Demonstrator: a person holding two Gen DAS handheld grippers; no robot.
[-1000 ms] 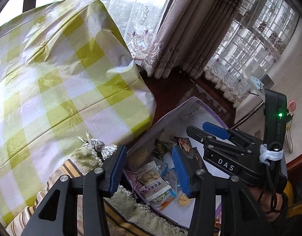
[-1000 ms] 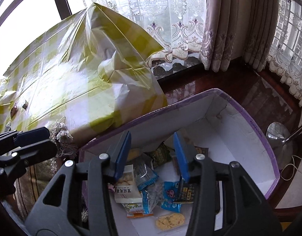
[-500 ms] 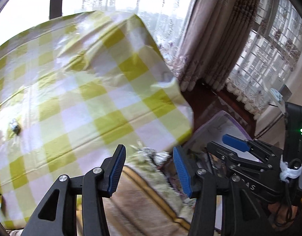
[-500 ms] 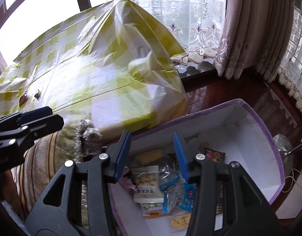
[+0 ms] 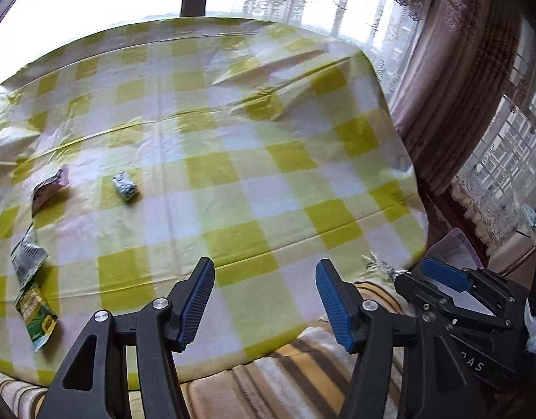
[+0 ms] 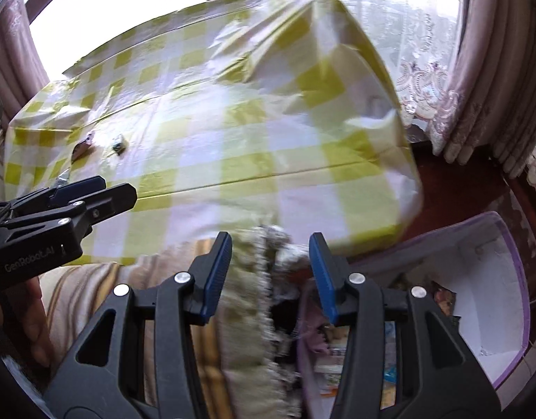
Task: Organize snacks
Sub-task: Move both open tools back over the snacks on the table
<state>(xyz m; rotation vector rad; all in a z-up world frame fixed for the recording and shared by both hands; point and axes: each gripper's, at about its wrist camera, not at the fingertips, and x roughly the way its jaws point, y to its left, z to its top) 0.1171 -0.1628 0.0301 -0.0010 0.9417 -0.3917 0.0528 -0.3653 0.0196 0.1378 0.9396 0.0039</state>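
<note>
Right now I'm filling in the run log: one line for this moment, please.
left gripper: open, empty, just widened, over checked cloth | right gripper: open, empty | snack packets on cloth | purple box holds snacks

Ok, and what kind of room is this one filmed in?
Probably a home living or dining room: a table under a yellow checked tablecloth, lace curtains with heavy drapes at the windows, and a striped fringed throw beside it.

tablecloth point(image 5: 254, 160): yellow-white check | box point(image 6: 491, 279): purple rim, white inside | fingers point(image 5: 194, 300): blue
</note>
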